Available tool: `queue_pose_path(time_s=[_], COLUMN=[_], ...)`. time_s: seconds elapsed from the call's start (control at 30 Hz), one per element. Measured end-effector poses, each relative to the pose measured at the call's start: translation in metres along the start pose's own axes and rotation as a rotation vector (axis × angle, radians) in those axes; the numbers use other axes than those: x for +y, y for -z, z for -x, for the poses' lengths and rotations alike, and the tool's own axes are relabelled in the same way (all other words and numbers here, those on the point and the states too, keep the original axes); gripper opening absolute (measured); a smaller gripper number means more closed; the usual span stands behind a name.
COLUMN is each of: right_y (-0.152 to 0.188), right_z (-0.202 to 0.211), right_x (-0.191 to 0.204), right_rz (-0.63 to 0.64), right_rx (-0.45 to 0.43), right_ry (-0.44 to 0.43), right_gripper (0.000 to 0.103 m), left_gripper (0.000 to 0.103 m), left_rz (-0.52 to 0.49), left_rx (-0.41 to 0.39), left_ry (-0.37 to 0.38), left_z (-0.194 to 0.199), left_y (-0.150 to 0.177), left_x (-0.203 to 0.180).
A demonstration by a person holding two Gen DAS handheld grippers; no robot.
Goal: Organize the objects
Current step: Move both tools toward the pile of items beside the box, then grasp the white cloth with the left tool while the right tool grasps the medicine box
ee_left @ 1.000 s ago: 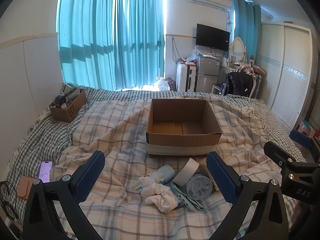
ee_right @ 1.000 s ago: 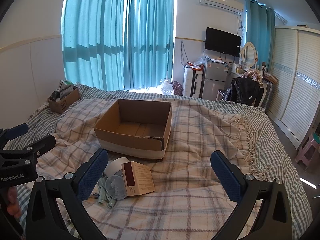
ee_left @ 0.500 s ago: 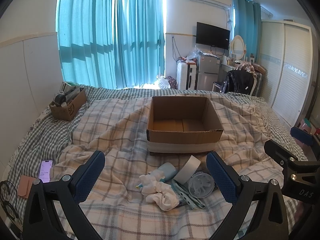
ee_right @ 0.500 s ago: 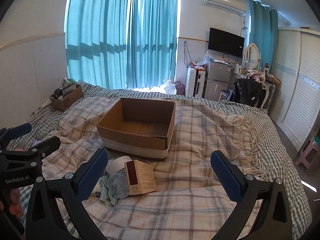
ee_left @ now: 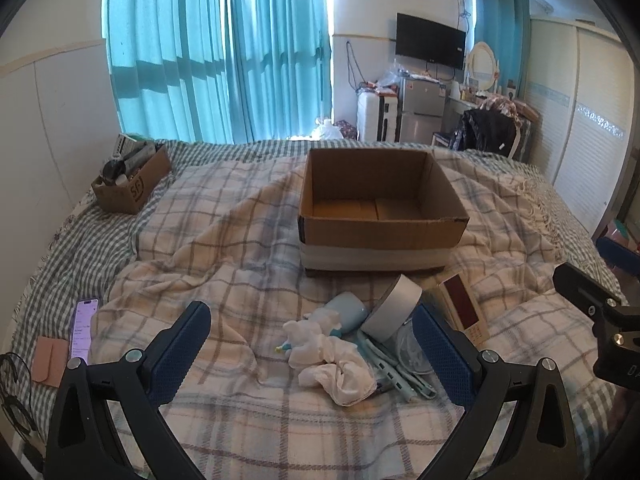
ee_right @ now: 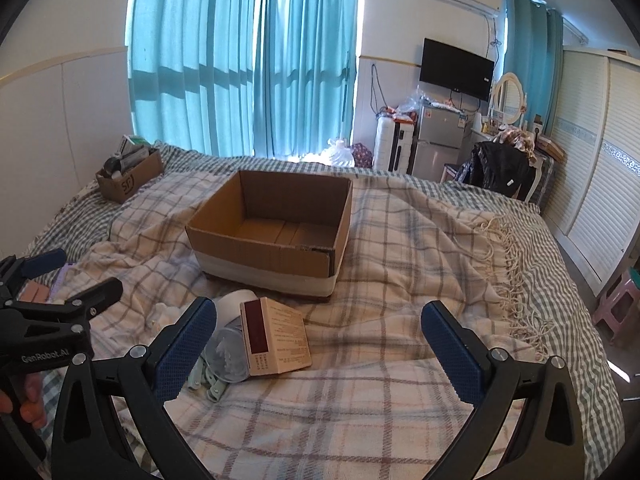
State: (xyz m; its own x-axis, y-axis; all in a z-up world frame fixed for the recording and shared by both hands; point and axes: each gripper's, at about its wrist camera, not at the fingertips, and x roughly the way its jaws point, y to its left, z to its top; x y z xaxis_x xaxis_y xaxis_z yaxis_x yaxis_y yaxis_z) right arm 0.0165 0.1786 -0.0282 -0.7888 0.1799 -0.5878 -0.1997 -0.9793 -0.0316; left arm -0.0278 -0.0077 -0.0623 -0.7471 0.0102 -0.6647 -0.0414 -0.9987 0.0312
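From the left wrist view, the left claw (ee_left: 312, 344) hangs released over the plaid bed (ee_left: 224, 248), its jaws wide apart around a heap just in front of the empty cardboard box (ee_left: 380, 232): a white cloth (ee_left: 332, 364), a tape roll (ee_left: 394, 306), a pale blue case (ee_left: 348, 312) and a red-and-cream carton (ee_left: 462, 306). From the right wrist view, the right claw (ee_right: 320, 344) is likewise released and holds nothing, with the carton (ee_right: 276, 336) lying flat near the box (ee_right: 272, 236) and touching its front wall nowhere.

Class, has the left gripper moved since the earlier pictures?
Yes. The left gripper moved forward, toward the cardboard box, which now looks larger and higher in view.
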Motion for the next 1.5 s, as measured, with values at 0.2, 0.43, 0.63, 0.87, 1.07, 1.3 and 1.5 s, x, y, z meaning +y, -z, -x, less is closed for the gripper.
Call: queue_pose_path(time_s=[0.2, 0.43, 0.63, 0.87, 1.07, 1.3, 1.5], right_y=[0.006, 0.014, 0.018, 0.021, 0.023, 0.023, 0.021], right_z=[-0.02, -0.06, -0.094, -0.126, -0.136, -0.129, -0.114], right_x=[-0.002, 0.005, 0.013, 0.031, 0.028, 0.021, 0.023], right_rz=[-0.022, 0.001, 0.02, 0.071, 0.041, -0.004, 0.015], right_rx=[0.063, 0.189, 0.276, 0.351, 0.372, 0.346, 0.298], right_ry=[-0.01, -0.019, -0.044, -0.051, -0.079, -0.098, -0.084], right_gripper=[0.103, 0.103, 0.099, 0.093, 0.079, 0.041, 0.031], left_gripper=[0.096, 0.092, 0.079, 0.066, 0.045, 0.018, 0.018], left_rz=[0.021, 0.069, 0.076, 0.013, -0.015, -0.025, -0.014], left_rx=[0.123, 0.223, 0.365, 0.428, 0.464, 0.378, 0.299], left_ry=[0.026, 0.038, 0.072, 0.142, 0.191, 0.223, 0.227], left_z=[-0.039, -0.079, -0.12, -0.131, -0.138, -0.117, -0.094], left_y=[0.017, 0.022, 0.04, 0.05, 0.054, 0.05, 0.039], left_x=[0.004, 0.013, 0.014, 0.011, 0.005, 0.004, 0.009])
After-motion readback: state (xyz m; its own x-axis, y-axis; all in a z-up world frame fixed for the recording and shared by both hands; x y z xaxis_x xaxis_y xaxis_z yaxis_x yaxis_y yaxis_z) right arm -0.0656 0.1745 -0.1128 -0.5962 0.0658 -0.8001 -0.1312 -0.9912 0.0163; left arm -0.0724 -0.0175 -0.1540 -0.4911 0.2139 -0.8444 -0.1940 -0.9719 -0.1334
